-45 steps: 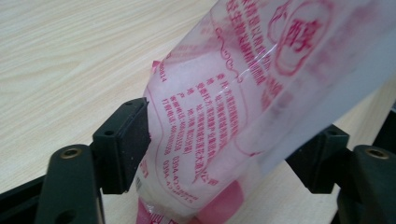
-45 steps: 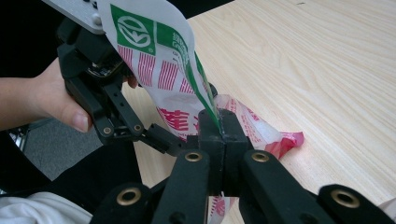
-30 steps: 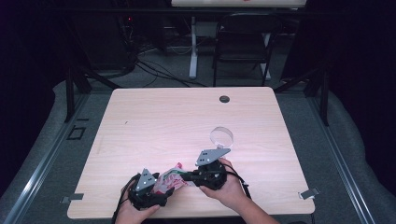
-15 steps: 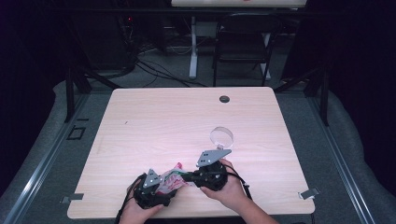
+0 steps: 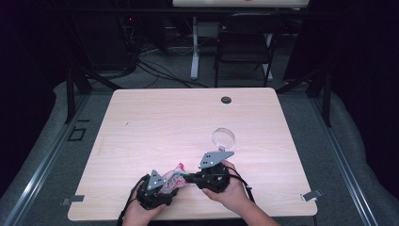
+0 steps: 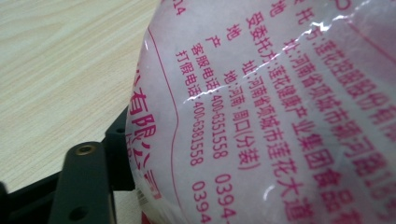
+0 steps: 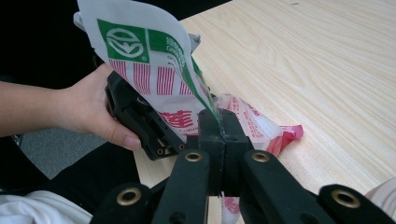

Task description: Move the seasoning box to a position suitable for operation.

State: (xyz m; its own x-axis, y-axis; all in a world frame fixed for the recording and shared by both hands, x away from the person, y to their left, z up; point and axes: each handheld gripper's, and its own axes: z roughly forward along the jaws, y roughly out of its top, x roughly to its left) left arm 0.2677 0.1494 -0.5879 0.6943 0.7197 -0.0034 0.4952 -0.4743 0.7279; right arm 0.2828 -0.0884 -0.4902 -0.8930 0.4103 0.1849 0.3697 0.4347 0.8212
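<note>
A clear plastic bag with pink print and a green-and-white top flap lies near the table's front edge. My right gripper is shut on the thin edge of that flap and holds it upright. My left gripper comes at the bag from the left, with the bulging printed pouch deep between its jaws. Those jaws have just been closing; the one that shows rests against the pouch's side, and the other is hidden behind it. A hand grips the left gripper's body.
A clear round disc lies on the wooden table just beyond my right gripper. A black grommet sits near the far edge. A dark chair stands behind the table. Metal clips mark the front corners.
My left gripper has edged right, in around the bag. The right gripper has kept still with the flap in it.
</note>
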